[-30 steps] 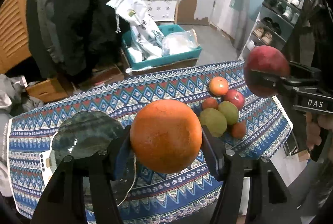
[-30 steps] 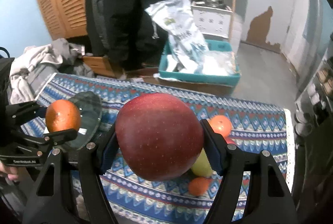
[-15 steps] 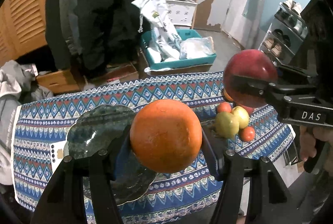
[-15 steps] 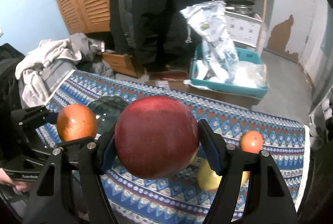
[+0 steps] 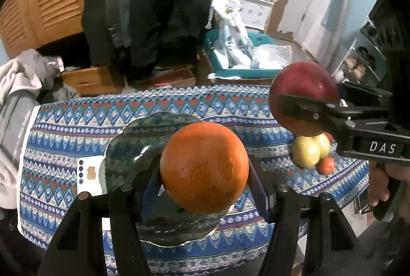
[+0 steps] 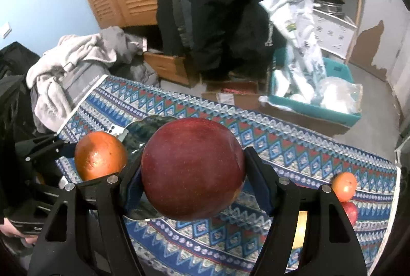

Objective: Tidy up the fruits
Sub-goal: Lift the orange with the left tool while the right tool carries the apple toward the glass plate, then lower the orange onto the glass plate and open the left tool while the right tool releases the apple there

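Two wrist fisheyes, both tilted down over my table [image 5: 64, 122].
Each looks along its own fingers, close in; both share the dark plate [image 5: 133, 147] and far teal bin [image 6: 338, 117].

Orange [image 5: 204, 167] hides much of green plate [image 5: 143, 145]; red apple [image 5: 303, 99] covers part of fruit pile [image 5: 311, 150]; shelf items too small.

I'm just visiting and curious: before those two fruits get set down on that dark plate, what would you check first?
1. Orange clamped in left gripper: ok.
2. Red apple clamped in right gripper: ok.
3. Dark green plate bare, room for fruit: ok.
4. Orange over the plate: ok.
5. Apple over the plate: not ok, it hangs beside it.
6. Plate flat on the patterned tablecloth: cannot tell, a white card lies under its edge.
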`<act>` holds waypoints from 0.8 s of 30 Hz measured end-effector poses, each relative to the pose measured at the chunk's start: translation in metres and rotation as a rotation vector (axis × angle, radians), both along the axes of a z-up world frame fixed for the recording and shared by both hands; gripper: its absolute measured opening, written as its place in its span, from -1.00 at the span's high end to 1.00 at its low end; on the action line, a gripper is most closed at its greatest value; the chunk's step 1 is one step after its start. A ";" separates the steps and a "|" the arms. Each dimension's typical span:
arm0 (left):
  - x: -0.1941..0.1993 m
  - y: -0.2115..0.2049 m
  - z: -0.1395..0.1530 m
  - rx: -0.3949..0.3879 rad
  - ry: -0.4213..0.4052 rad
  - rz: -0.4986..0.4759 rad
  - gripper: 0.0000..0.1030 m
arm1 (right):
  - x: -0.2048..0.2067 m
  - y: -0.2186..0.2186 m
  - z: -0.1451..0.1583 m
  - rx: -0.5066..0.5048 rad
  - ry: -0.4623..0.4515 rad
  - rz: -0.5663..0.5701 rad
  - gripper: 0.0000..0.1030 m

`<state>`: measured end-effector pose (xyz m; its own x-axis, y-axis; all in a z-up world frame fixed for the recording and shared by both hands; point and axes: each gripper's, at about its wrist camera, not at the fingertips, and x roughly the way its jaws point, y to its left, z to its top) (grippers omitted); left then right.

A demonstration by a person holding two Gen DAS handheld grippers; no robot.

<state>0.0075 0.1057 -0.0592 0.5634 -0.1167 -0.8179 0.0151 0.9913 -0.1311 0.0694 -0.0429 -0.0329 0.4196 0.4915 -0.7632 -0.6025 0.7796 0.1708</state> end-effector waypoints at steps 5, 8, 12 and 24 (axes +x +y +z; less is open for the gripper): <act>0.001 0.023 -0.019 0.003 0.048 0.052 -0.25 | 0.007 0.026 -0.015 -0.014 0.037 0.033 -0.38; 0.002 0.033 -0.034 0.015 0.077 0.078 -0.25 | 0.009 0.043 -0.028 -0.031 0.062 0.055 -0.38; 0.002 0.047 -0.055 0.017 0.116 0.118 -0.25 | 0.012 0.061 -0.048 -0.042 0.100 0.091 -0.38; -0.006 0.073 -0.111 -0.046 0.288 0.186 -0.25 | 0.004 0.084 -0.108 -0.143 0.218 0.134 -0.38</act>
